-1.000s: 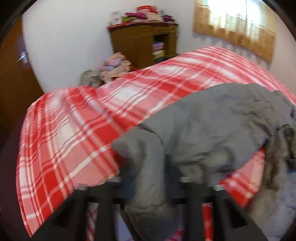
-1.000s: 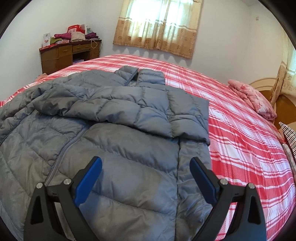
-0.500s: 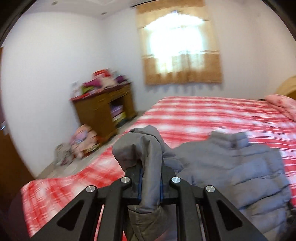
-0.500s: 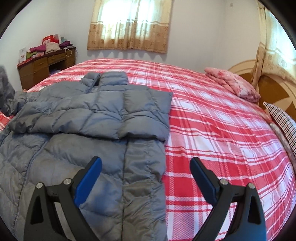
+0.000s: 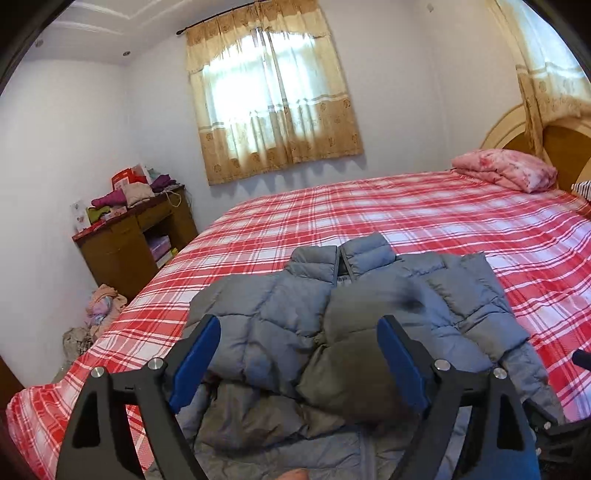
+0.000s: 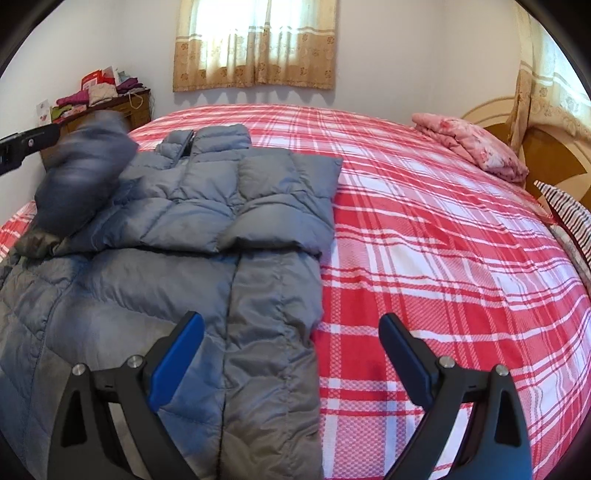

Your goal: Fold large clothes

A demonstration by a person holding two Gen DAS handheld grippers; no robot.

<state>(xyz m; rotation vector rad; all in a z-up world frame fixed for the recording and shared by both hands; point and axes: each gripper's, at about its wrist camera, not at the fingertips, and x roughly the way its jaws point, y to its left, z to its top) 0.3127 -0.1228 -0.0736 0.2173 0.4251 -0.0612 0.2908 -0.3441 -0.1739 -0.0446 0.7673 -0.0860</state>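
Left sleeve (image 5: 354, 354) of grey puffer jacket (image 6: 207, 229) just released across chest from freshly opened, empty left gripper (image 5: 299, 365); right gripper (image 6: 291, 354) wide, empty; body fold pending.

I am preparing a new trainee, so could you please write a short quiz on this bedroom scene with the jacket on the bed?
1. True or false: the left gripper is clamped on the sleeve.
2. Which way does the jacket's collar point: toward the window or toward the camera?
3. What lies by the headboard: A) a pink folded blanket, B) a green towel, C) a black bag?

Key: 1. False: its fingers have just been opening and stand wide, with the blurred sleeve loose between them. 2. Toward the window. 3. A, the blanket.
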